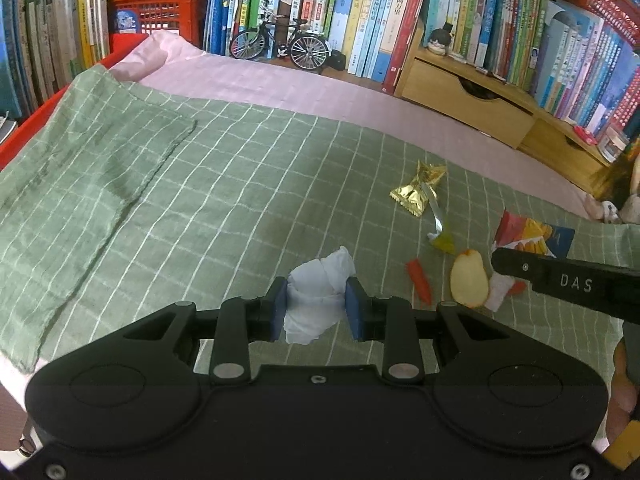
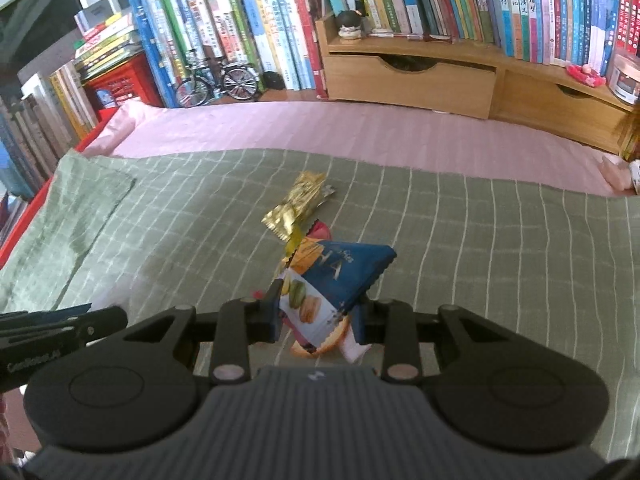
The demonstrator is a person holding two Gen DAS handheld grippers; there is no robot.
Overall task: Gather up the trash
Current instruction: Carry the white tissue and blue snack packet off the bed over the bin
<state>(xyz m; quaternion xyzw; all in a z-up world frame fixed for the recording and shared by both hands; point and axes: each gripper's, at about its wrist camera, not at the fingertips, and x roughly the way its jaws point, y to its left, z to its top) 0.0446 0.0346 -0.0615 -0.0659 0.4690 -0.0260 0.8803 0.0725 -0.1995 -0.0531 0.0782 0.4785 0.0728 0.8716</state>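
Observation:
My left gripper [image 1: 316, 308] is shut on a crumpled white tissue [image 1: 316, 296], held just above the green checked cloth [image 1: 240, 180]. To its right on the cloth lie a gold wrapper [image 1: 418, 190], a small yellow wrapper [image 1: 442, 242], an orange scrap [image 1: 420, 280] and an apple piece [image 1: 469, 280]. My right gripper [image 2: 318, 320] is shut on a blue snack packet [image 2: 340, 276] printed with macarons. The same gold wrapper [image 2: 298, 204] lies just beyond that packet. In the left wrist view the packet [image 1: 532, 236] shows above the right gripper's black finger [image 1: 560, 280].
Pink cloth [image 1: 320, 88] covers the surface behind the green one. Books line the back and both sides. A model bicycle [image 1: 280, 46], a red crate [image 1: 160, 12] and a wooden drawer unit [image 1: 468, 100] stand at the back. A folded green cloth [image 1: 80, 160] lies left.

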